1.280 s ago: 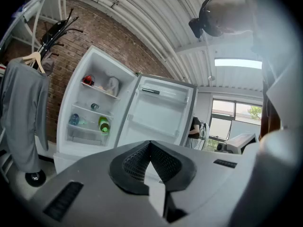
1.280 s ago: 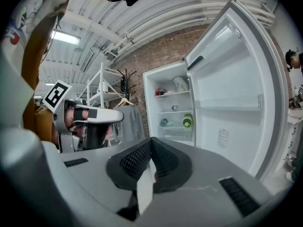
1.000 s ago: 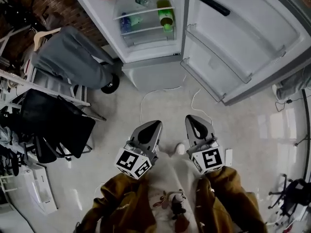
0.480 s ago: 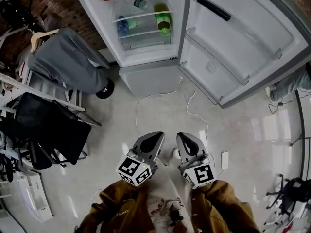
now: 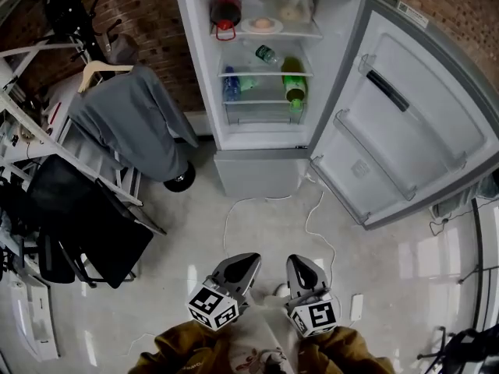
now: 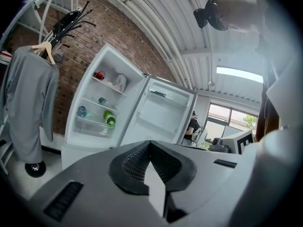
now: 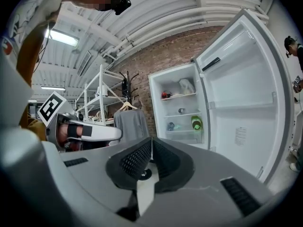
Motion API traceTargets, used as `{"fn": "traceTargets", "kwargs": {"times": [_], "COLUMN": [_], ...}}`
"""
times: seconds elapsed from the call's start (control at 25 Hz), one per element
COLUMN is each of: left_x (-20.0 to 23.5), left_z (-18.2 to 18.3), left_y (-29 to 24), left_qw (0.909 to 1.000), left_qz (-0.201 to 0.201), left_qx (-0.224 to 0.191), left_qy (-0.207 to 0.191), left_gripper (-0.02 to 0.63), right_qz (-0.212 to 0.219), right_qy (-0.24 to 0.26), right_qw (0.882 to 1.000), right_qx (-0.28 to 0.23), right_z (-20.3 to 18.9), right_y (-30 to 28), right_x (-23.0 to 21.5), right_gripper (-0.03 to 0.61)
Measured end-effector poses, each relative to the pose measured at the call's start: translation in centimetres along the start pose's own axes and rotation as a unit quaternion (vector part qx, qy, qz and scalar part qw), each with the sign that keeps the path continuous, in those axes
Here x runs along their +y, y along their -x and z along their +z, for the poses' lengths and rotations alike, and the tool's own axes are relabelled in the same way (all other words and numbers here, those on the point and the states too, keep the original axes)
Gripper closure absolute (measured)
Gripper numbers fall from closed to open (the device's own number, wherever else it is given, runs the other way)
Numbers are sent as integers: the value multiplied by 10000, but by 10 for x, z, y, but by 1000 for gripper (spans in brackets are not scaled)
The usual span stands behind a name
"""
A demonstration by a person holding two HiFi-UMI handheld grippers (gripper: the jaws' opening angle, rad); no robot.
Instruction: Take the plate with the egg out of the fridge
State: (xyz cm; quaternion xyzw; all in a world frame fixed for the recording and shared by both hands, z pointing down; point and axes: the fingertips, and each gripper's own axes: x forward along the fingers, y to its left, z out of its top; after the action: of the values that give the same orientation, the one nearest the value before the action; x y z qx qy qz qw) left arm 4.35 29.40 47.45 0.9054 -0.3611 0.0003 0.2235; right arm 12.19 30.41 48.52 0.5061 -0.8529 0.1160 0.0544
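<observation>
Left gripper (image 5: pixel 248 259) and right gripper (image 5: pixel 297 261) are held low and side by side, close to the person's body. Each has its jaws pressed together with nothing between them (both gripper views agree). Both point toward the fridge (image 5: pixel 257 158).

Nearest ahead, a white cable (image 5: pixel 228 213) trails over the floor (image 5: pixel 195 232) between the grippers and the fridge. A grey coat (image 5: pixel 129 119) hangs to the left of the fridge.

The fridge stands against a brick wall (image 5: pixel 156 22), with its door (image 5: pixel 405 131) swung wide to the right. On the lower shelf are a blue bottle (image 5: pixel 231 84) and a green bottle (image 5: pixel 293 89). A clear bottle (image 5: pixel 267 54) lies on the shelf above.

The plate (image 5: pixel 261 25) sits on the top shelf, with the egg (image 5: pixel 264 23) on it. A red pot (image 5: pixel 225 12) stands just to the plate's left. The plate lies well apart from both grippers, straight ahead of them at the far end of the scene, and neither touches it.
</observation>
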Motion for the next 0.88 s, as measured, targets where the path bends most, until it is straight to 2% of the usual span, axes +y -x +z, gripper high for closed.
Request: {"fn": "traceTargets", "kwargs": {"times": [0.2, 0.44, 0.68, 0.88], "left_x": [46, 75, 105, 140], "left_z": [7, 13, 25, 53], "left_y": [29, 33, 6, -35], "left_qw": [9997, 9993, 9992, 9992], "left_qz": [147, 153, 190, 328], "left_qx": [-76, -106, -101, -144], "left_qy": [177, 312, 332, 175], "left_gripper": [606, 606, 606, 606], "right_qz": [-87, 135, 196, 289], "right_qy": [-76, 108, 141, 220], "right_qw": [9999, 9994, 9994, 9993], "right_qx": [87, 304, 246, 100], "right_z": [-6, -8, 0, 20], "right_y": [-28, -56, -97, -151], "right_x": [28, 51, 32, -8], "right_gripper": [572, 572, 572, 572]}}
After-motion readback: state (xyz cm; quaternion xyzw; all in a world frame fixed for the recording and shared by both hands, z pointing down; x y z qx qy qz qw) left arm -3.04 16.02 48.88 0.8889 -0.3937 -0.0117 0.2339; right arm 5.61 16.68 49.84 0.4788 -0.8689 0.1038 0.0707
